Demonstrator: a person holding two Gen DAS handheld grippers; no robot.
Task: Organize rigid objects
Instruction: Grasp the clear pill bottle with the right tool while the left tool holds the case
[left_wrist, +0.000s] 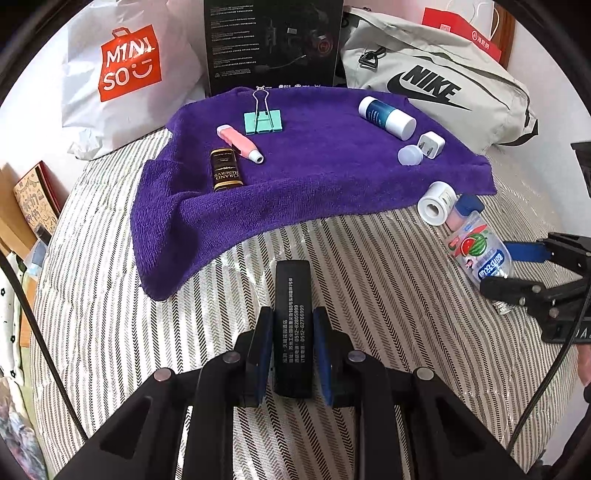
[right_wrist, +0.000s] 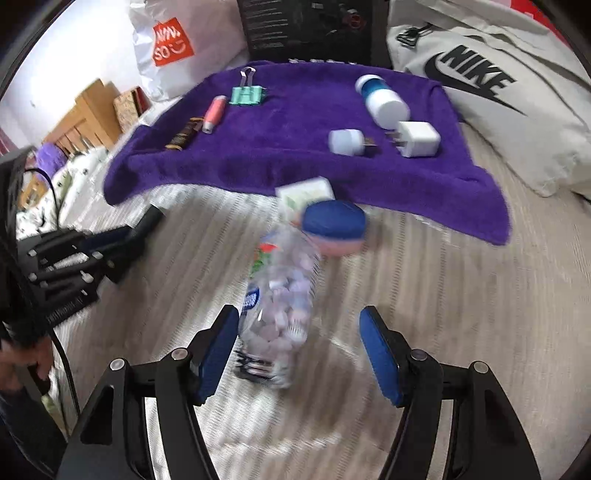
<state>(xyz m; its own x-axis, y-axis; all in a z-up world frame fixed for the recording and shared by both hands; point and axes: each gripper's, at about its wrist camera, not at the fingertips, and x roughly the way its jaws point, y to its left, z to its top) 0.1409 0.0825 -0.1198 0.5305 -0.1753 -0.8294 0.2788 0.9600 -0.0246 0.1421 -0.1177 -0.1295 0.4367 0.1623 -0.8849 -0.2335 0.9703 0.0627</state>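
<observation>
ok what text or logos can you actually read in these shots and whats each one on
"MINI SO": white shopping bag.
"NIKE" with swoosh: grey bag.
"GRAND RESERVE": small dark bottle on the purple towel.
"0512-62805999" and "0512-62766999": black bar clamped in the left gripper; its Chinese lines are too small to read.
Black box: print too small.
Candy bottle between the open right gripper's fingers: label blurred.
</observation>
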